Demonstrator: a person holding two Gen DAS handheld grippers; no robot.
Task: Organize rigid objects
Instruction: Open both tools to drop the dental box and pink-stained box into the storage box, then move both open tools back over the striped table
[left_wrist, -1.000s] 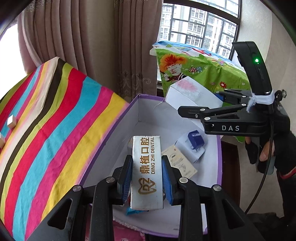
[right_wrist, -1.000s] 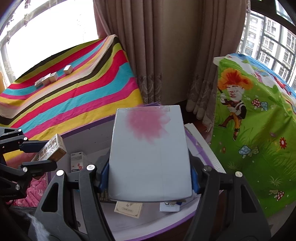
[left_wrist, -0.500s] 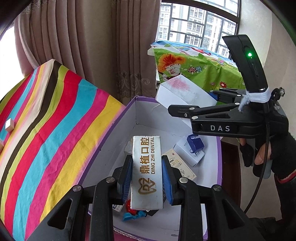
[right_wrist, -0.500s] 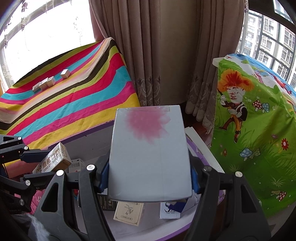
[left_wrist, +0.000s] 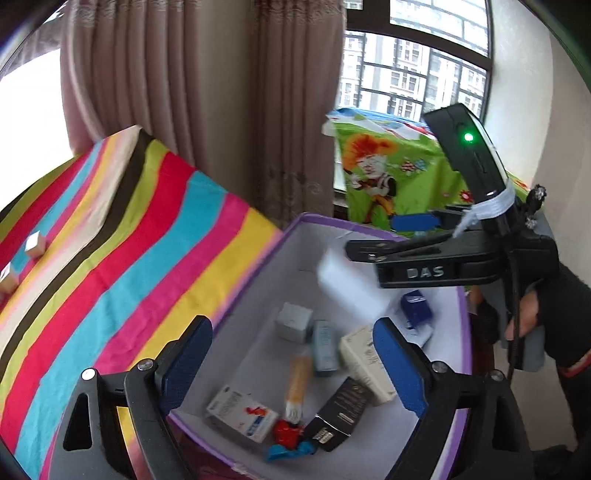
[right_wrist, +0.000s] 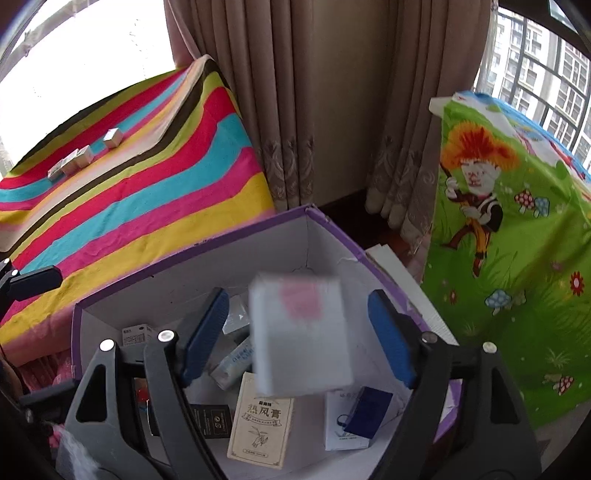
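Both grippers hang open over a purple-rimmed white box (left_wrist: 258, 254) (right_wrist: 192, 254). My left gripper (left_wrist: 291, 354) is open and empty; the silver and gold dental box it held shows blurred inside the purple box (left_wrist: 297, 384). My right gripper (right_wrist: 299, 332) is open; the white box with a pink blot (right_wrist: 299, 332) is blurred in mid-air between its pads, falling into the purple box, and it also shows in the left wrist view (left_wrist: 347, 284). The right gripper (left_wrist: 406, 232) also shows in the left wrist view, above the box's far right side.
Several small cartons lie in the box: a cream one (right_wrist: 260, 421), a black one (left_wrist: 341, 406), a white and blue one (right_wrist: 351, 413). A striped cloth surface (left_wrist: 110, 266) carries small blocks (right_wrist: 79, 158). A green cartoon cloth (right_wrist: 509, 258) and curtains (left_wrist: 221, 110) stand behind.
Both grippers have opened. The dental box has dropped from the left gripper into the purple box. The white box has left the right gripper and is falling.
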